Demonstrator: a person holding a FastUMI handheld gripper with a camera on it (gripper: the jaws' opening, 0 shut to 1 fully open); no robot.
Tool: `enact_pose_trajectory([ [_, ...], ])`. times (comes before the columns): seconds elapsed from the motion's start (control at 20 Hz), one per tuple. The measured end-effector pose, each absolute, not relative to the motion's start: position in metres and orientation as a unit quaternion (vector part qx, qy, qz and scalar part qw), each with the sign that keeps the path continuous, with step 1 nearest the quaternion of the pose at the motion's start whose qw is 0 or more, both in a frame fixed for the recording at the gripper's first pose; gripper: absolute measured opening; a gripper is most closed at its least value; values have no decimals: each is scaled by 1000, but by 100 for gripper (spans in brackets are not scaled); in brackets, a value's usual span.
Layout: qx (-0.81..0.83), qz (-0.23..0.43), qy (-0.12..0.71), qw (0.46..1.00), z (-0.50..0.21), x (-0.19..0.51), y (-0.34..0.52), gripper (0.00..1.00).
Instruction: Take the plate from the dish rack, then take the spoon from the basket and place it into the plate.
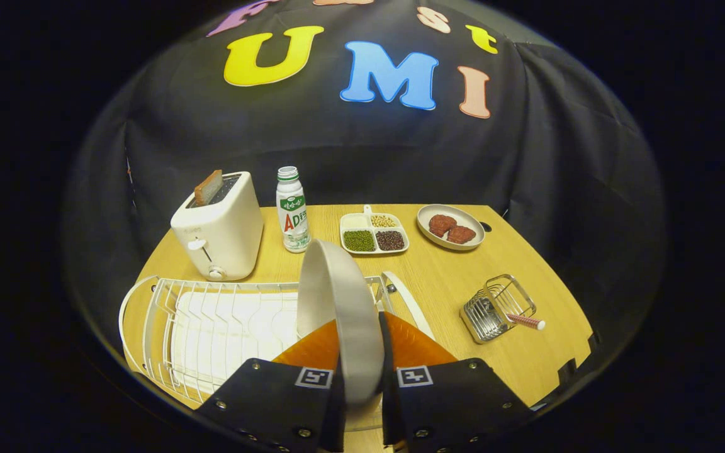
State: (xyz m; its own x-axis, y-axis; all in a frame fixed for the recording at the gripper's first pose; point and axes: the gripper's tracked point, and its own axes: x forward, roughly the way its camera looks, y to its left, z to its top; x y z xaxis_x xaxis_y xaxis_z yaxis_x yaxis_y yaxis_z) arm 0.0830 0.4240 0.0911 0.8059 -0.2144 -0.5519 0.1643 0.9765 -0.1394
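While the tool (360, 352) grips the plate (337, 302) above the dish rack (211, 314), toaster (219, 226) beyond; basket (498, 307) well apart

Light wooden table (526, 264) against draped black cloth wall (557, 157).

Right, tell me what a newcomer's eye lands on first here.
The grey plate stands on edge, pinched between the gripper fingers, over the white dish rack. Beyond the rack sits a white toaster with a slice of bread poking up. To the right of the fingers, a wire basket holds a pink-handled spoon.
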Motion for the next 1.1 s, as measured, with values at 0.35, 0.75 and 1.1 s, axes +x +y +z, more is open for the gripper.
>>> enact_pose_trajectory([
  [0.35,-174,-113,276,938,109,90,446,23],
  [0.75,-209,-129,254,935,132,71,442,23],
  [1.1,-185,-164,233,941,167,30,410,23],
])
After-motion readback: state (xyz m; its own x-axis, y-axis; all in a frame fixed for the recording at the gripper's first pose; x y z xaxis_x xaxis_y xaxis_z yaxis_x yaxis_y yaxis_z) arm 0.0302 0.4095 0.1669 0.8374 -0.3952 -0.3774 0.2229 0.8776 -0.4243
